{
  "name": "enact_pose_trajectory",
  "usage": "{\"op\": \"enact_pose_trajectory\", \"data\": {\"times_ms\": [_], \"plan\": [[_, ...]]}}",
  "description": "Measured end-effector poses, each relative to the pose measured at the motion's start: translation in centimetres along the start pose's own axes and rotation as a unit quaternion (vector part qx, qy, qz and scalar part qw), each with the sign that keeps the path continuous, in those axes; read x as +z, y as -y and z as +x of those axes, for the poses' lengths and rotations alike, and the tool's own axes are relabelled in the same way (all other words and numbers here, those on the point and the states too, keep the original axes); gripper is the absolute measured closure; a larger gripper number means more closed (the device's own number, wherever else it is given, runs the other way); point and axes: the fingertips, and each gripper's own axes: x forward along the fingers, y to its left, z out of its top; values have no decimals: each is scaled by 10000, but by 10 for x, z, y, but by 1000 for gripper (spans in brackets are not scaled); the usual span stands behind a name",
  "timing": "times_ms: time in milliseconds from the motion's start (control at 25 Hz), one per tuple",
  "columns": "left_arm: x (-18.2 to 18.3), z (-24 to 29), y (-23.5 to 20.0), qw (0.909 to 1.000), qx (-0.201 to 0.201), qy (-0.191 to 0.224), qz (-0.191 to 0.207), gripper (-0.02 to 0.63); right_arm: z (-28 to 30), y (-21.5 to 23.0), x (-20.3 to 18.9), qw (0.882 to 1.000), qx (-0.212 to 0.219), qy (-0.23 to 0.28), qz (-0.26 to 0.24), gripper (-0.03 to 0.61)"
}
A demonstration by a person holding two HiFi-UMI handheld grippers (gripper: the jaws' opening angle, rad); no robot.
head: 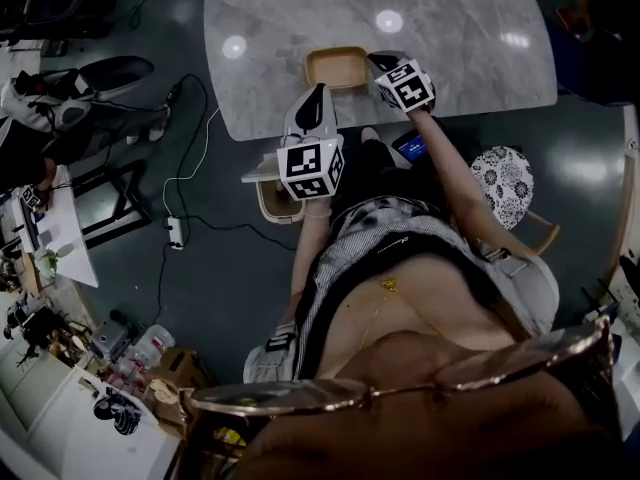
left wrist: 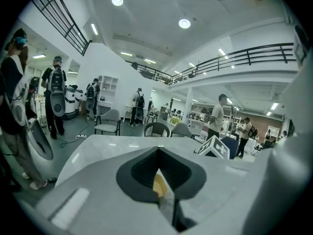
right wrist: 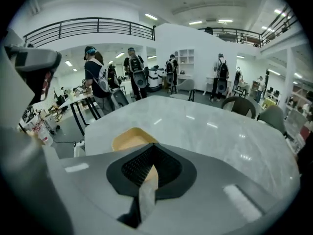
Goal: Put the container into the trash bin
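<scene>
The container (head: 335, 68) is a shallow tan tray lying on the marble table (head: 450, 28), near its front edge. My right gripper (head: 378, 60) is shut and empty, with its tips just right of the tray's rim. In the right gripper view the container (right wrist: 128, 138) lies ahead and to the left of the closed jaws (right wrist: 154, 145). My left gripper (head: 320, 90) hovers at the table's front edge, just short of the tray, and is shut on nothing. From the left gripper view, only a tan sliver of the container (left wrist: 159, 184) shows behind the jaw tips (left wrist: 157, 150).
A pale round-rimmed object (head: 272, 204) sits on the floor under the table's front edge, partly hidden by the left gripper's marker cube. A chair with a patterned cushion (head: 503, 178) stands on the right. Cables and a power strip (head: 175, 233) lie on the floor at left. People stand beyond the table (left wrist: 217, 119).
</scene>
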Motion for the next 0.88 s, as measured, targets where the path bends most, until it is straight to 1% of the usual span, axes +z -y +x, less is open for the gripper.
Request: {"op": "enact_pose_trajectory", "data": {"times_ms": [120, 200, 240, 440, 520, 560, 640, 760, 880], "plan": [[-2, -1, -6, 10000, 89, -23, -38, 612, 20, 13, -20, 9992, -49, -351, 176, 551], [-3, -2, -12, 9998, 154, -38, -99, 612, 31, 20, -30, 9980, -107, -573, 258, 489], [-5, -2, -15, 9997, 184, -52, -130, 612, 36, 23, -35, 9973, -103, -668, 296, 474], [-13, -2, -28, 9990, 349, -124, -250, 612, 61, 26, -52, 9932, 0, -1047, 519, 472], [-15, -3, -32, 9986, 428, -130, -294, 612, 71, 28, -56, 9915, 1, -1125, 647, 468], [-15, -4, -34, 9983, 468, -129, -309, 612, 76, 29, -56, 9910, -8, -1136, 713, 470], [-16, -7, -38, 9979, 542, -126, -334, 612, 83, 30, -58, 9899, -82, -1206, 736, 493], [-18, -10, -45, 9971, 649, -128, -375, 612, 92, 30, -63, 9893, -180, -1327, 586, 520], [-20, -12, -50, 9965, 731, -139, -387, 612, 95, 30, -65, 9895, -166, -1331, 533, 543]]}}
